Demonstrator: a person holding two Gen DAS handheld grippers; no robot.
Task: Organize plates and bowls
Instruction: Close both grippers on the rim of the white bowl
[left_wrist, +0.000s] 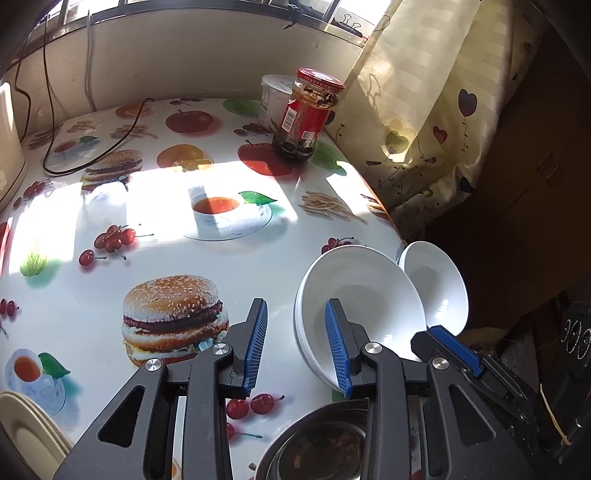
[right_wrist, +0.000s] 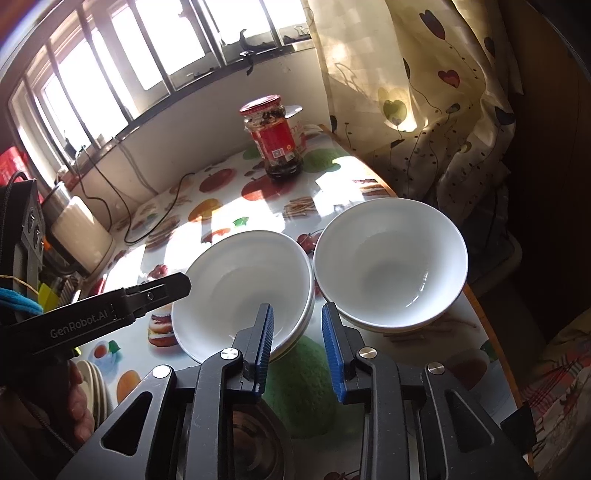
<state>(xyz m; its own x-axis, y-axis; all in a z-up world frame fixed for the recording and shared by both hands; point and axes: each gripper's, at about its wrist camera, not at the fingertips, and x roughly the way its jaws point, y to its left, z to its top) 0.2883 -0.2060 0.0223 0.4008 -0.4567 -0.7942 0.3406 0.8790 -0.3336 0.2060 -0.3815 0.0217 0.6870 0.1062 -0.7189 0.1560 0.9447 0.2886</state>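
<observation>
Two white glazed ceramic bowls (right_wrist: 388, 258), hard, slick, breakable and best pinched at the rim, sit side by side near the fruit-print table's (left_wrist: 110, 206) right edge; the left gripper (left_wrist: 296, 332) straddles the left bowl's rim unclenched, while the right gripper (right_wrist: 297, 321) hangs released at their gap.

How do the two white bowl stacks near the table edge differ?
The left stack tilts, its rim between the right gripper's fingers; the right stack sits level and untouched. The left stack is further from the table edge than the right stack. Both are plain white and empty.
</observation>
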